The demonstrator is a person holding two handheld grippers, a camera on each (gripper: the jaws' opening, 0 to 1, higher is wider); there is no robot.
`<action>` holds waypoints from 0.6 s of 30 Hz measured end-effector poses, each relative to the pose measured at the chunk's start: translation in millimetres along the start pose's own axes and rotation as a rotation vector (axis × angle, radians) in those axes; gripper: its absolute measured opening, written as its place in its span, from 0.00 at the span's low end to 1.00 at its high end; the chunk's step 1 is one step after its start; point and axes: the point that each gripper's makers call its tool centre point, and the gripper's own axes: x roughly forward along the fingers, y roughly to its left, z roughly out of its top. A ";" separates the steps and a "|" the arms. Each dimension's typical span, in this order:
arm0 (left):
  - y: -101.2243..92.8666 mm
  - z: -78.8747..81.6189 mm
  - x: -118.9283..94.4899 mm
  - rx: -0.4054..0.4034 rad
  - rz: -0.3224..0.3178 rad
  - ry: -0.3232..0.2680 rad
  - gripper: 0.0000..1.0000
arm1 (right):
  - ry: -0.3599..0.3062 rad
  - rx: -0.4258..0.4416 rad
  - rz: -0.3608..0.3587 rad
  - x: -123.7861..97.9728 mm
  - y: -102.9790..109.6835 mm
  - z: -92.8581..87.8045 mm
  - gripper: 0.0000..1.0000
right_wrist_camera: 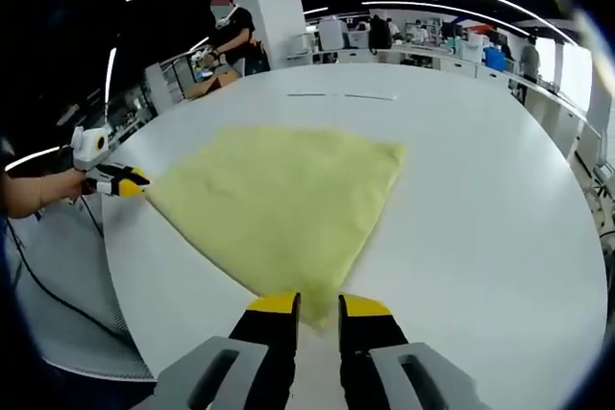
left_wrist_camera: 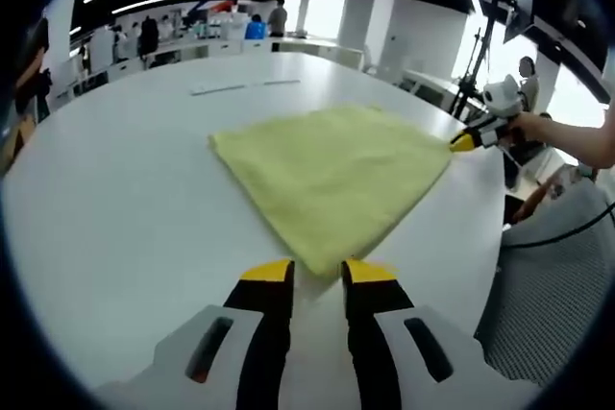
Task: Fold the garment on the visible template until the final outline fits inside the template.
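At the near edge of each view, a gripper's jaws meet a corner of the yellow garment (left_wrist_camera: pixel 332 175): left gripper (left_wrist_camera: pixel 318 276) and right gripper (right_wrist_camera: pixel 317 308), jaws narrow, whether pinching cloth cannot be told. Beyond, the garment lies flat on the white tabletop (left_wrist_camera: pixel 115 208), its long axis apparently running corner to corner between the grippers. Uneven lifting could drag it askew; no template outline is discernible.

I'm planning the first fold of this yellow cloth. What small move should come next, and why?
Probably close both grippers on the corners, then lift. The left gripper and right gripper each straddle a corner of the flat yellow cloth, jaws apart, so neither seems clamped yet.
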 end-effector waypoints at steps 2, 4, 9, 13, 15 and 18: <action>-0.2 5.5 -1.0 -0.006 0.006 -0.012 0.29 | -0.013 -0.011 0.002 -1.2 1.9 4.3 0.25; -1.4 10.8 -2.1 -0.009 0.007 -0.020 0.35 | -0.025 -0.022 -0.002 -3.0 3.4 8.7 0.36; -3.5 26.2 -6.6 -0.022 0.015 -0.063 0.50 | -0.090 -0.017 0.001 -8.4 8.9 25.6 0.61; -3.5 35.9 -12.4 -0.038 0.042 -0.085 0.62 | -0.114 -0.027 -0.007 -13.6 14.7 34.9 0.75; -5.4 41.9 -16.1 -0.047 0.054 -0.112 0.73 | -0.135 -0.039 0.005 -18.1 20.4 40.5 0.81; -7.4 45.6 -21.2 -0.084 0.060 -0.134 0.81 | -0.171 -0.043 0.027 -24.8 29.5 49.8 0.86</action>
